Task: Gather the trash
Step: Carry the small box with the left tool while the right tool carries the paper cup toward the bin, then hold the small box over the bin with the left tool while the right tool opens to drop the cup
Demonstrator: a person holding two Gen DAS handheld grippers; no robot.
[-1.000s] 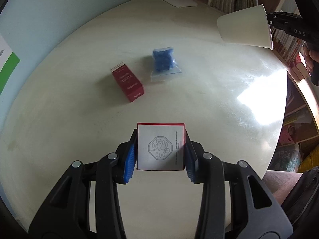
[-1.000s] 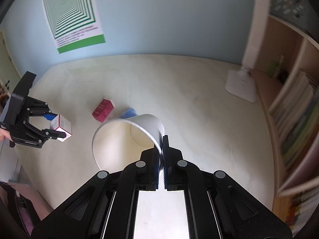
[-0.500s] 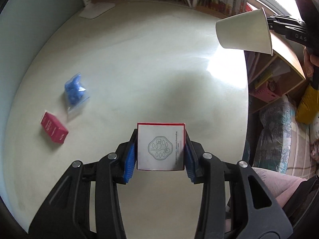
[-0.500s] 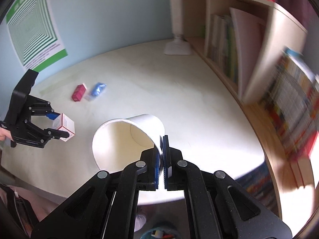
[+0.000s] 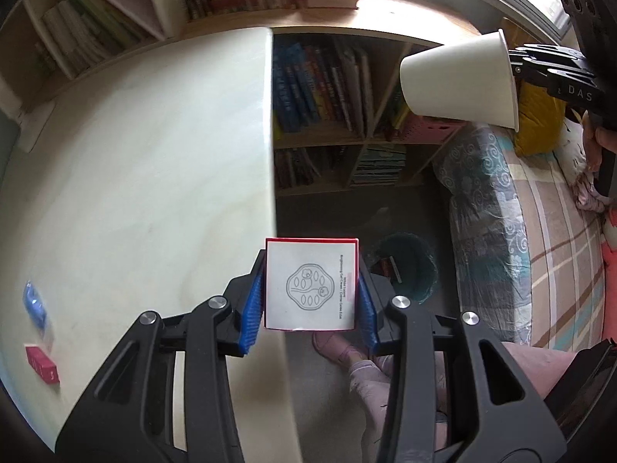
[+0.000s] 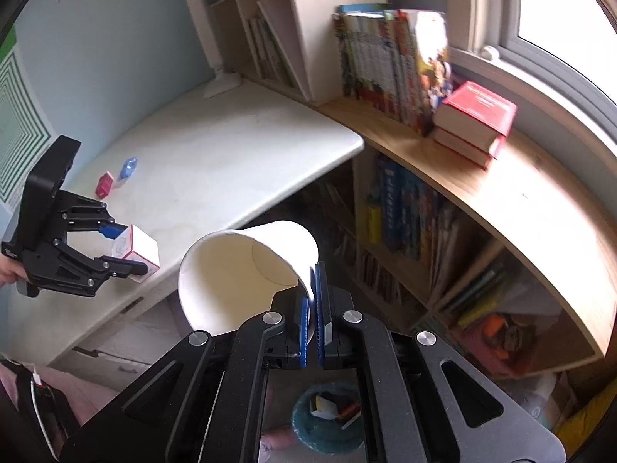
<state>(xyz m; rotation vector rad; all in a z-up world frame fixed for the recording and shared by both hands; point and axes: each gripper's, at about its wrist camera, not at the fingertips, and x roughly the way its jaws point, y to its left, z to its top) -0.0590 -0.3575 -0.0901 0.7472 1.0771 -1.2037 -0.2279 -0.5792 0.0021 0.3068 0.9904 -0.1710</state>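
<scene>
Teal plastic, the waste bin [image 6: 327,422] sits on the floor below the desk edge, already holding some scraps; it looks like my drop target. Above it my right gripper [image 6: 312,301] is pinched tight on the rim wall of the white paper cup [image 6: 246,270], which hangs on its side, mouth toward the camera. I judge that cup light and thin-walled: it should crush if squeezed across the body, so the rolled rim is the sound place to hold. My left gripper [image 5: 310,301] is clamped on the flat sides of the small white carton [image 5: 310,283] with red edging, held over the desk [image 5: 154,154] edge. Light cardboard, stiff enough on its faces, probably hollow. Left on the desk, near each other: a red box [image 5: 42,364] and a blue packet [image 5: 34,305], soft and likely slippery.
</scene>
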